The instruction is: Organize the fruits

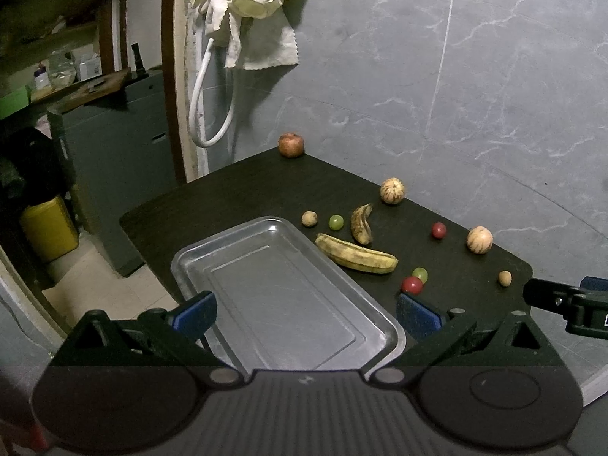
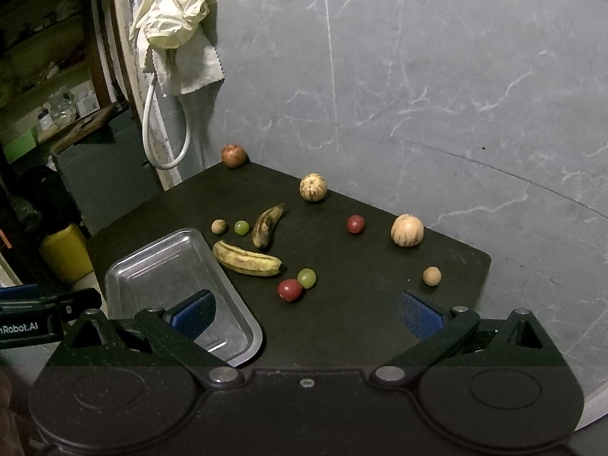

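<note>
White lettering ending in "nRobot.AI" can be read on the black body of the left gripper (image 2: 22, 306), at the picture's left edge just beside the metal tray (image 2: 125, 277). Its first letters are cut off.

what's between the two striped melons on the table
One red grape, sitting apart from both striped melons; the right wrist view shows it best.

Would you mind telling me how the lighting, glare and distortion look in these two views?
Left wrist view: dim light, soft glare on the metal tray, wall lines bowed by the fisheye. Right wrist view: equally dim, fruit sharp, the dark table swallowing shadows, corners vignetted.
</note>
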